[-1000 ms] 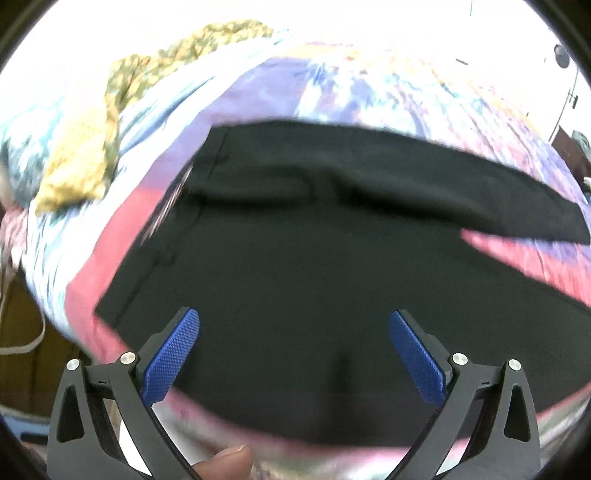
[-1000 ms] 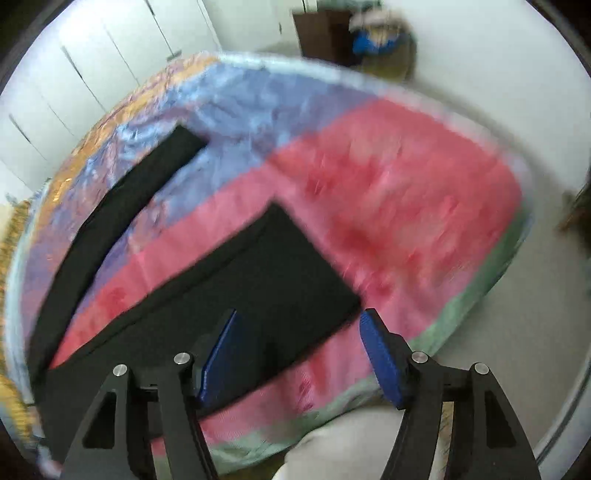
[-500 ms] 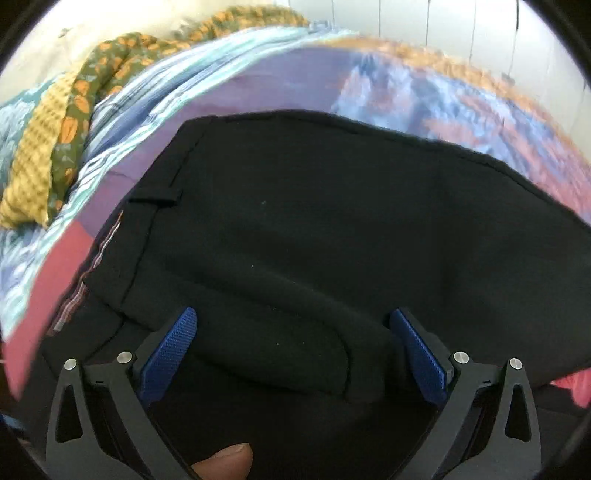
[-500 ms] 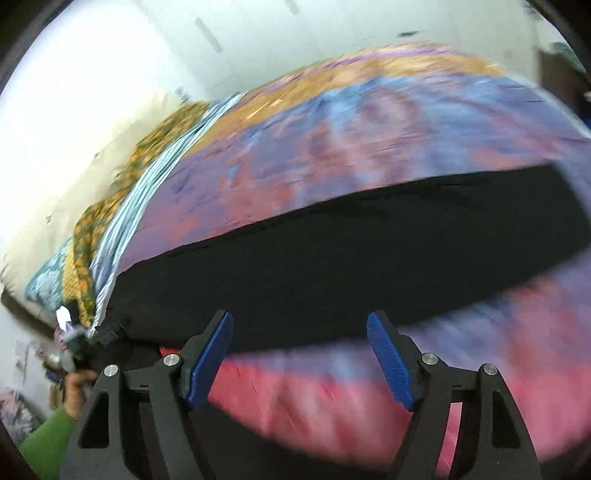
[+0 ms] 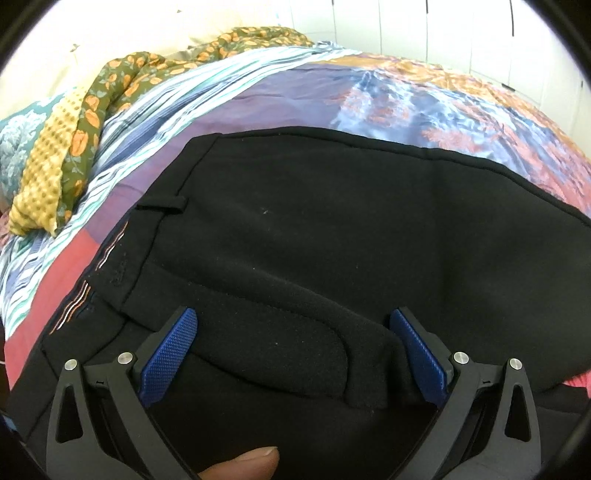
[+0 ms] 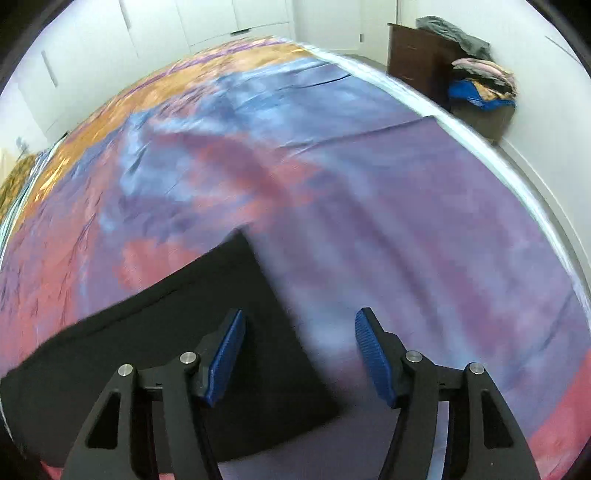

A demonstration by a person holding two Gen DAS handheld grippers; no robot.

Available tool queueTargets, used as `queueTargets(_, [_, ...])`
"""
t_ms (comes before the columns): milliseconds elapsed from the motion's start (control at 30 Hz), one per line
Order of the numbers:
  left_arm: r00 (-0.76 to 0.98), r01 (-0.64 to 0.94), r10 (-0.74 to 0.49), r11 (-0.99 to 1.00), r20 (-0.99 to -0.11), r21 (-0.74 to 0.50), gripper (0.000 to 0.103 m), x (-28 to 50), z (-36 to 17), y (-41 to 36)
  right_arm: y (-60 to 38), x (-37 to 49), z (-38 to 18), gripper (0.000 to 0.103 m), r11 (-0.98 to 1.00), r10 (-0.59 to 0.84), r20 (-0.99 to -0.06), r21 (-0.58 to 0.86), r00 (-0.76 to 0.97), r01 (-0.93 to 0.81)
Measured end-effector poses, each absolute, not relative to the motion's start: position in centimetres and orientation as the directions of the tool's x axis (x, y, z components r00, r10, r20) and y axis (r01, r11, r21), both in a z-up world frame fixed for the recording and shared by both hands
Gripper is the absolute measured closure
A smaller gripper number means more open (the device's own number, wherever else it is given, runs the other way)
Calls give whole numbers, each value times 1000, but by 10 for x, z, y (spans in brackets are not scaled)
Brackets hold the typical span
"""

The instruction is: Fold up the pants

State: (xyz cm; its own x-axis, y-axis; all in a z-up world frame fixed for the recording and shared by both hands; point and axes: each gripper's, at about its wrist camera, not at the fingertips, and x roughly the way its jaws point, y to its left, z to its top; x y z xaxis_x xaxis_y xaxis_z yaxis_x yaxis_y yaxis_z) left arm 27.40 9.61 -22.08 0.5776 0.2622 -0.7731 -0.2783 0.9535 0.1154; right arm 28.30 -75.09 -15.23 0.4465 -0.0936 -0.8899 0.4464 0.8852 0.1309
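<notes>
Black pants (image 5: 332,229) lie flat on a colourful bedspread (image 5: 280,96). In the left wrist view the waistband with a belt loop is at the left and a fold of the crotch seam lies between my fingers. My left gripper (image 5: 293,354) is open, just above that fold, with its jaws either side of it. In the right wrist view the hem end of a pant leg (image 6: 207,306) lies at the lower left. My right gripper (image 6: 301,354) is open and empty above the hem's right edge.
A yellow and green floral blanket (image 5: 74,122) is bunched at the bed's far left. A dark wooden dresser (image 6: 417,55) and a pile of clothes (image 6: 480,81) stand by the wall beyond the bed. White cupboard doors (image 6: 207,18) line the far wall.
My left gripper has moved forward over the pants to the waist and crotch area. My right gripper has swung from one leg's end across to the hem of the other leg.
</notes>
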Motion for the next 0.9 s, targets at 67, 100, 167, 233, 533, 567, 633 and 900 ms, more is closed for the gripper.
queueTargets(67, [577, -279, 268, 952, -772, 121, 0, 274, -222, 96, -748, 288, -153, 40, 912, -54, -892, 140, 450, 386])
queueTargets(100, [577, -280, 271, 952, -771, 125, 1, 274, -222, 95, -744, 292, -156, 40, 918, -37, -893, 147, 449, 369])
queueTargets(167, [576, -282, 277, 950, -769, 132, 1, 275, -223, 95, -728, 301, -166, 55, 925, 15, -902, 176, 432, 336])
queueTargets(233, [575, -282, 280, 950, -769, 135, 1, 274, -223, 95, -705, 298, -160, 86, 941, -51, -903, 99, 427, 324])
queueTargets(533, [568, -280, 288, 948, -771, 148, 1, 274, -222, 95, -644, 127, -67, 99, 989, -16, -765, 81, 644, 120])
queueTargets(567, [566, -279, 291, 948, -772, 153, 1, 275, -221, 94, -638, 93, -67, 99, 991, -26, -770, 65, 637, 119])
queueTargets(633, [561, -274, 293, 948, -774, 161, 0, 275, -220, 93, -634, 39, -77, 99, 988, -53, -794, 46, 605, 147])
queueTargets(900, [469, -261, 188, 963, -863, 67, 1, 260, -192, 94, -637, -75, -109, 57, 919, -211, -856, -10, 471, 393])
